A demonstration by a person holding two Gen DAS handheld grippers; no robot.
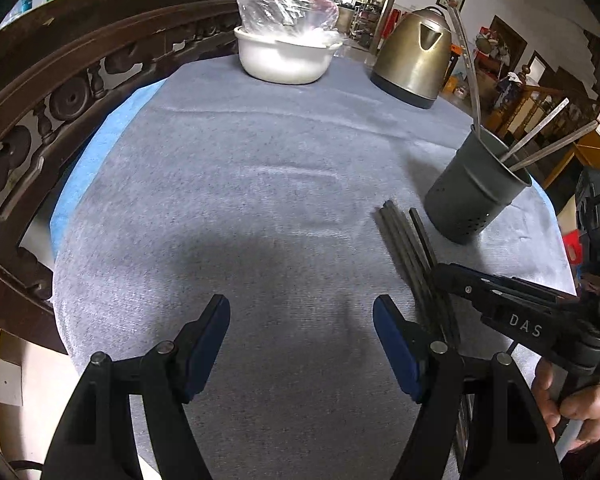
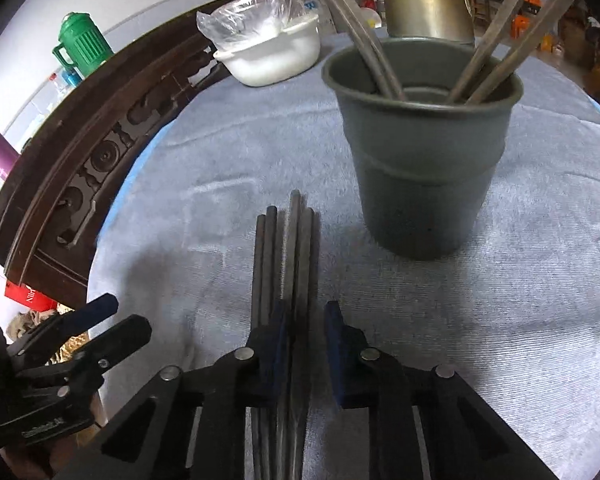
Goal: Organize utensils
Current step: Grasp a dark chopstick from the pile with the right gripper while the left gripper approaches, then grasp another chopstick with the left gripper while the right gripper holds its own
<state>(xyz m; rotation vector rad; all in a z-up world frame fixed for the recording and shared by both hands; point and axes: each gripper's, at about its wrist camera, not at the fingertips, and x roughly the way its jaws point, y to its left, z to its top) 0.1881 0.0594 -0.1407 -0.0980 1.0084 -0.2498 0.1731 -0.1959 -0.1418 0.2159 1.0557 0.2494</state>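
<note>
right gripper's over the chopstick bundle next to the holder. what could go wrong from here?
1. The right gripper straddles only part of the chopsticks; closing may grab some and scatter the rest.
2. The utensil holder already holds angled utensils that could block insertion or tip it.
3. The left gripper hovers open, not steadying the holder.

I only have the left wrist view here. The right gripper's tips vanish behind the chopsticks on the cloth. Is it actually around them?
Observer: Partly. From the right wrist view, the right gripper straddles two chopsticks; two more pass outside, by its left finger.
Operator: Clamped yet?
Observer: No, a gap shows beside the right pad.
Operator: And the holder?
Observer: The holder stands just ahead, right of the chopstick tips, apart from them.
</note>
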